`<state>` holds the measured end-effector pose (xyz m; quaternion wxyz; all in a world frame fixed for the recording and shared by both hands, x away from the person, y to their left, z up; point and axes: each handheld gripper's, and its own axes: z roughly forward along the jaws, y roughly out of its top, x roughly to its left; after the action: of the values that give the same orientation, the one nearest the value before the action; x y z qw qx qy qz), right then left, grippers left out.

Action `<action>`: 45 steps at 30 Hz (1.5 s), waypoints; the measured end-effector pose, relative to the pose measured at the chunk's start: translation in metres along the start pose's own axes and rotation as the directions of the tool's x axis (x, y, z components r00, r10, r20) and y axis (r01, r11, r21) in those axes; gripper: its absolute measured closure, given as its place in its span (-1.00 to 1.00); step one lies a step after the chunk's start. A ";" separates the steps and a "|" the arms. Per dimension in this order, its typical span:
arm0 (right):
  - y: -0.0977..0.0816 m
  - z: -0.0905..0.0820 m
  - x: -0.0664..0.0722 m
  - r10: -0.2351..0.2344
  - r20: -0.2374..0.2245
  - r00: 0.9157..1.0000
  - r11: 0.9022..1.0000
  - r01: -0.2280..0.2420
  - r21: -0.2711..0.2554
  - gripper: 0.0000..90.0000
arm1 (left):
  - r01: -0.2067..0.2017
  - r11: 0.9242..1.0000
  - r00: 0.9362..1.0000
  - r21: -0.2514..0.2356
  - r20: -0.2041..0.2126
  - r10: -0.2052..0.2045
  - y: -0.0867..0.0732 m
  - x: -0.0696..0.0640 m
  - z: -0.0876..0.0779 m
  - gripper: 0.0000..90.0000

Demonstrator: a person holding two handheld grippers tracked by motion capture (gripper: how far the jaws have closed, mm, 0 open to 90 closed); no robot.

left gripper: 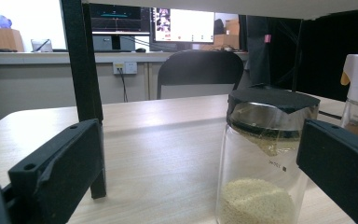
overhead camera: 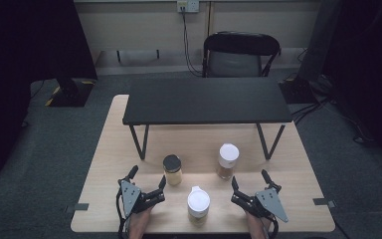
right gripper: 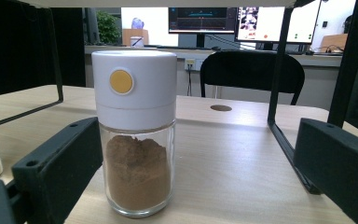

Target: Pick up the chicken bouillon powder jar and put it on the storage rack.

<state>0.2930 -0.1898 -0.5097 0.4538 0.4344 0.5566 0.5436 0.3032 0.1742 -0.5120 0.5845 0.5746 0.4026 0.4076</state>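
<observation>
On the surface (overhead camera: 109, 149) both tongs, left (overhead camera: 146, 181) and right (overhead camera: 248, 184), wait wide open and empty, each facing its jar, black-lidded (overhead camera: 172, 169) and white-capped (overhead camera: 227, 160), ready to grasp.

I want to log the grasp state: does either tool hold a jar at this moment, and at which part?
Nothing is held. The left tool and the right tool both stand open, with the black-lidded jar and the white-capped jar just ahead of them, untouched.

white-capped jar (right gripper: 135, 135), brown powder, black-lidded jar (left gripper: 265, 158)
</observation>
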 end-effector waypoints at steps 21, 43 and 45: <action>0.000 0.000 -0.001 0.018 0.000 1.000 1.000 -0.018 0.009 -0.99 | 0.007 1.000 1.000 0.003 -0.016 -0.007 0.000 0.000 0.001 -1.00; 0.000 0.000 -0.001 0.017 0.003 1.000 1.000 -0.017 0.006 -0.98 | 0.046 0.999 0.999 0.006 -0.012 -0.046 0.005 0.004 -0.004 -0.99; 0.000 0.000 -0.001 0.018 0.003 1.000 1.000 -0.018 0.006 -0.98 | 0.042 0.999 0.999 0.010 -0.012 -0.042 0.006 0.003 -0.005 -0.99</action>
<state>0.2931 -0.1912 -0.5097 0.4484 0.4416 0.5537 0.5452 0.2994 0.1791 -0.5062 0.5876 0.5667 0.4201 0.3965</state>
